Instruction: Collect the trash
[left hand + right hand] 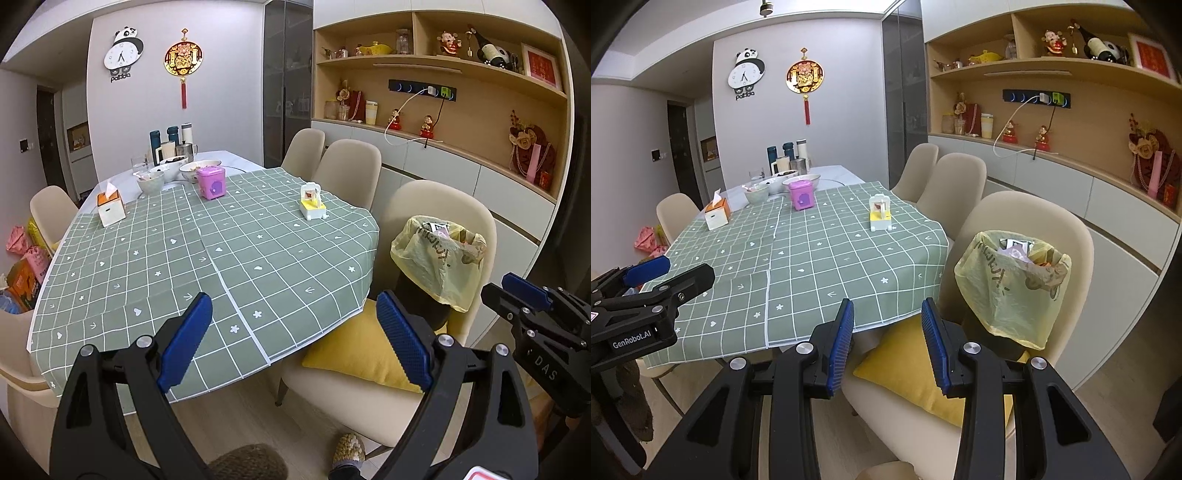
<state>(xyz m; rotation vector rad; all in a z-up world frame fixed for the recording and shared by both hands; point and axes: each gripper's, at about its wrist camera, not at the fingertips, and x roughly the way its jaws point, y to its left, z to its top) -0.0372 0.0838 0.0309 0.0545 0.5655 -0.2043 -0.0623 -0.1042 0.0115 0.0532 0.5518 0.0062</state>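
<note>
Left wrist view, left gripper [293, 338] jaws spread wide and empty over green checked tablecloth [221, 266], right gripper [888, 345] parted, empty, yellow trash bag [1012, 284] on beige chair [1067, 236]

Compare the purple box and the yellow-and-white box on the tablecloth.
The purple box is one solid colour with a closed lid; the yellow-and-white box has a white upright frame above a yellow base. The purple box stands nearer the bowls at the far end; the yellow-and-white box stands alone near the right-hand edge, by the chairs. Both stand upright on the green tablecloth.
</note>
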